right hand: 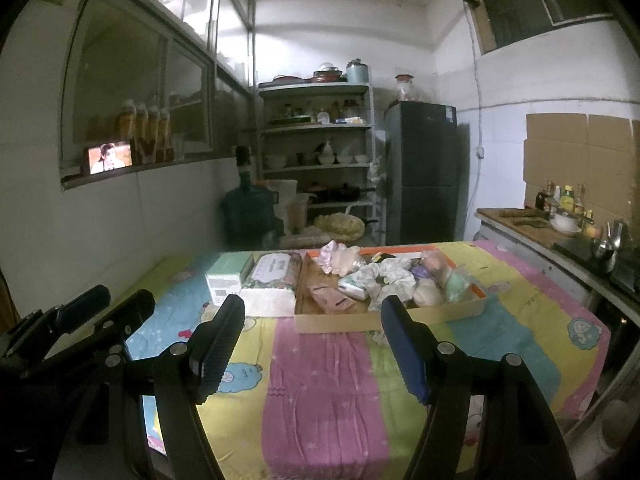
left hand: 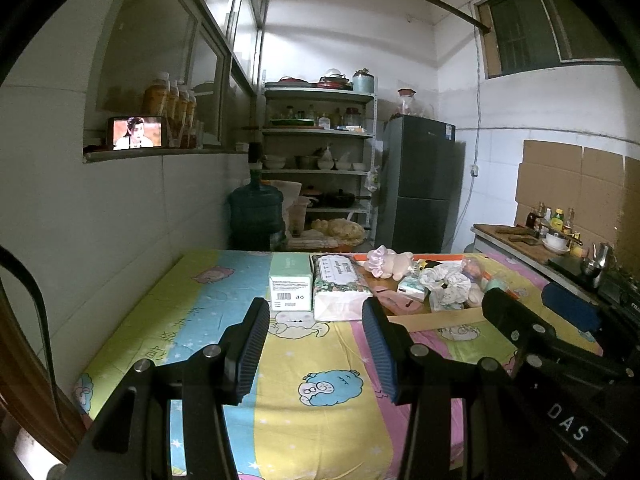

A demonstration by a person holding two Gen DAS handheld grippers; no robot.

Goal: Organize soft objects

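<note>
A shallow cardboard tray (right hand: 340, 323) sits at the far side of a table with a cartoon cloth. It holds a pink plush toy (right hand: 340, 260), a floral scrunchie (right hand: 390, 278), a pink cloth piece (right hand: 328, 298) and other soft items. The tray also shows in the left wrist view (left hand: 440, 318), with the plush toy (left hand: 390, 264) and scrunchie (left hand: 448, 286). A floral tissue pack (left hand: 340, 288) and a green box (left hand: 291, 286) stand left of it. My left gripper (left hand: 316, 312) is open and empty, short of the tissue pack. My right gripper (right hand: 312, 312) is open and empty, short of the tray.
A kitchen counter (right hand: 560, 240) with bottles and a kettle runs along the right. Behind the table stand a water jug (left hand: 256, 212), a shelf rack (left hand: 316, 160) and a dark fridge (left hand: 420, 184). A phone (left hand: 136, 133) plays on the left window ledge.
</note>
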